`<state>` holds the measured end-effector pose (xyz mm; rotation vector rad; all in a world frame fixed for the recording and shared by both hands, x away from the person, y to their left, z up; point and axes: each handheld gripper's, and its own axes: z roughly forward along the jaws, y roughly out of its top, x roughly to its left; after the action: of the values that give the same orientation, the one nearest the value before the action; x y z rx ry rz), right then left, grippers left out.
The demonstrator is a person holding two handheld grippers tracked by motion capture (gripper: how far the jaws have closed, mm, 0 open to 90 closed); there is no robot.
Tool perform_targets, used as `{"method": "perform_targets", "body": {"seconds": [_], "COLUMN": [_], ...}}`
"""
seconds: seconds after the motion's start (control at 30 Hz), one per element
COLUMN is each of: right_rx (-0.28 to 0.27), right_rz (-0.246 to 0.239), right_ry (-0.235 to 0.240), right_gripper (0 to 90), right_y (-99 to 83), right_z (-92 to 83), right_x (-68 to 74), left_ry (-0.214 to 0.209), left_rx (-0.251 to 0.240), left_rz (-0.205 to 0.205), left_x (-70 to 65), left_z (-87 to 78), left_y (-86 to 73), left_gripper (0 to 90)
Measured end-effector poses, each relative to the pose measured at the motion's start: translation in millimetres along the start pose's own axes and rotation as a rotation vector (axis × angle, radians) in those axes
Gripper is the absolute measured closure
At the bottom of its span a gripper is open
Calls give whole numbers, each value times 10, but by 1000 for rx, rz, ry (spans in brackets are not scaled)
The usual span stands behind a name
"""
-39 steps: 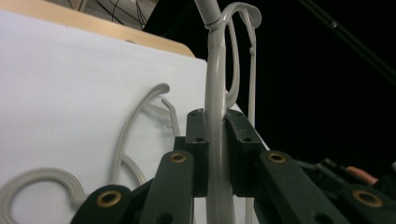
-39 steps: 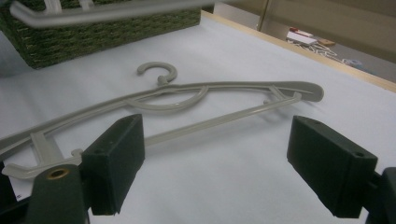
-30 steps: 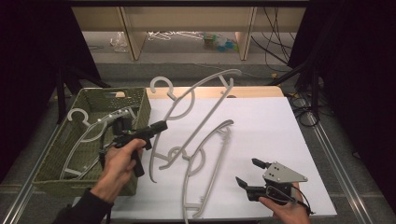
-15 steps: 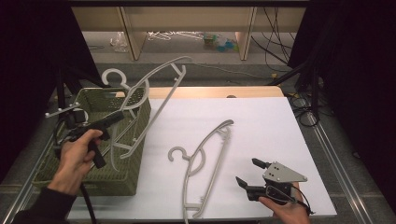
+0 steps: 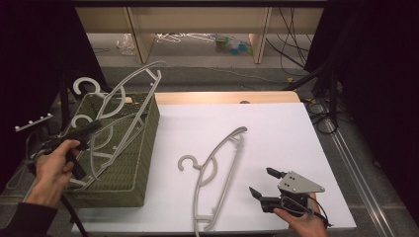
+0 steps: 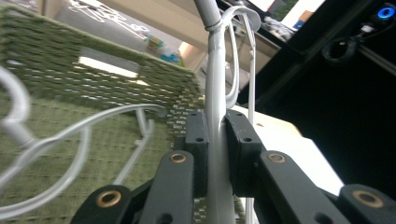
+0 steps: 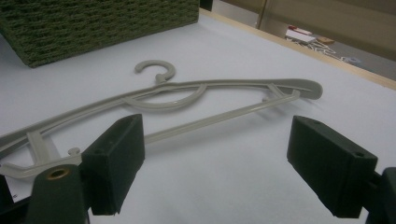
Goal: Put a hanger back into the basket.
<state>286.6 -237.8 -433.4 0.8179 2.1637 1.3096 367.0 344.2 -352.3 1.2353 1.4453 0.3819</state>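
Carried left since a second ago, off the tabletop's middle: grey hanger (image 5: 129, 94), now tilted over the green basket (image 5: 143, 148) at the left edge, seemingly for dropping in beside two hangers already inside. One more hanger (image 5: 217, 163) flat near the front edge. Left gripper (image 6: 215, 140) pinching the carried hanger; right gripper (image 5: 261, 183) spread, idle.

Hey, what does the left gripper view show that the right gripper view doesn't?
The left gripper view shows the left tongs shut on a grey hanger, held over the inside of the green woven basket, where another hanger lies. The right gripper view shows the right tongs open, with nothing between them, above the white table, and a third hanger lying flat there. Both take in the basket and part of the white table.
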Motion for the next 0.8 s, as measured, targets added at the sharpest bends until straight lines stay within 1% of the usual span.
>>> {"method": "perform_targets", "body": {"seconds": [0.07,0.1,0.13,0.17,0.2,0.23,0.27,0.33,0.37,0.47,0.6,0.63,0.7,0.73,0.8], "right_rx": [0,0,-1,-1,0,3,3,2,2,4,4,5,7,7,8], "right_rz": [1,0,0,0,1,7,7,6,6,4,7,8,10,10,11], "right_ry": [0,0,0,0,0,-2,-3,-1,-1,1,0,-1,1,-3,1], "right_gripper": [200,200,200,200,200,200,200,200,200,200,200,200,200,200,201], "right_y": [0,0,0,0,0,-2,-3,-1,-1,-3,-3,-4,-6,-7,-5], "right_z": [0,0,0,-2,-4,-5,-4,-5,-4,-2,-4,-4,1,3,4], "right_x": [0,0,0,-1,-4,-2,-3,-2,-2,-2,-1,-2,-3,-2,3], "left_ry": [10,6,6,21,21,21,31,36,47,54,86,94,86,71,60], "left_rx": [-1,3,3,10,15,15,27,34,40,58,75,77,77,81,71], "left_rz": [0,-4,-4,7,10,10,9,18,27,48,102,105,108,109,112], "left_x": [59,98,98,168,206,206,285,339,369,432,565,589,655,681,706], "left_z": [-11,-16,-16,-31,-36,-36,-57,-72,-85,-108,-150,-162,-184,-195,-215], "left_y": [10,16,16,24,26,26,23,16,12,3,7,7,2,0,-2], "left_gripper": [801,801,801,802,801,800,801,801,801,801,801,801,800,800,800]}}
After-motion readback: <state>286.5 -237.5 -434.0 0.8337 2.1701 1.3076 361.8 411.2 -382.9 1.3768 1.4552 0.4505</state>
